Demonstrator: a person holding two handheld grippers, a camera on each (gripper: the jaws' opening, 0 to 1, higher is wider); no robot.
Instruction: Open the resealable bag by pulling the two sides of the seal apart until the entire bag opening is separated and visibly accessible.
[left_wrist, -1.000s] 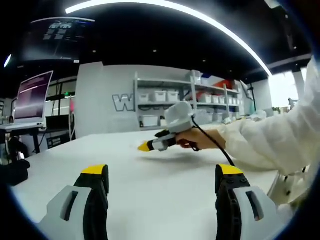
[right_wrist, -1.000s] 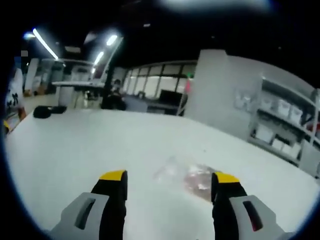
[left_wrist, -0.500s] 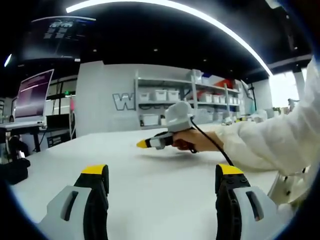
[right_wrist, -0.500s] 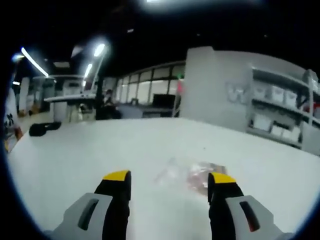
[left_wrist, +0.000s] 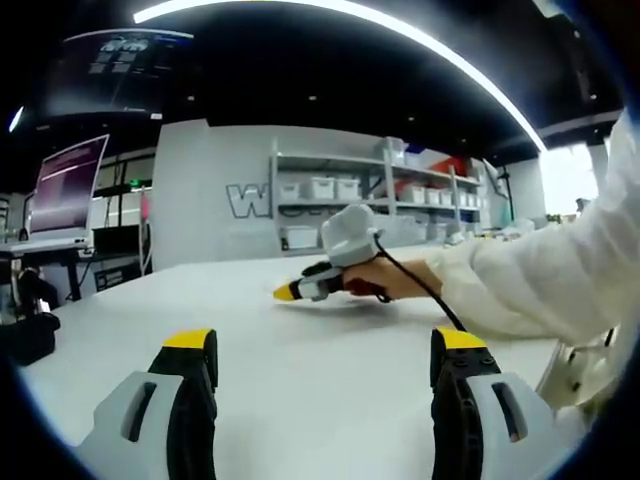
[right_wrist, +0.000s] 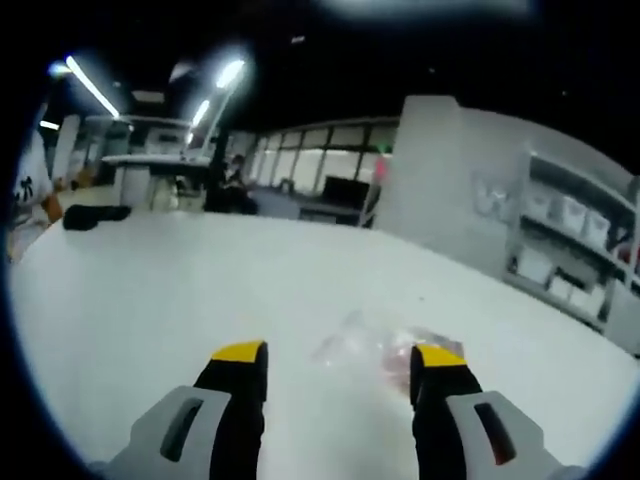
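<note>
On white table (right_wrist: 150, 290): right gripper (right_wrist: 340, 360) spread wide, empty, near clear bag (right_wrist: 385, 350); left gripper (left_wrist: 325, 350) spread, empty.

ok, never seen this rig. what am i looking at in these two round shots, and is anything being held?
No robot here: a person holds a two-jaw gripper in each hand, and a fisheye camera rides on each, looking forward along its jaws.

In the left gripper view, the left gripper rises from the bottom, jaws wide apart with nothing between them. Further off, the person's hand in a white sleeve holds the right gripper low over the white table.

In the right gripper view, the right gripper's jaws stand apart too, pointing at a clear resealable bag lying on the table with something reddish inside. The bag sits just beyond the yellow tips, not gripped. Whether its seal is open is too blurred to tell.

Behind are shelves with bins.
</note>
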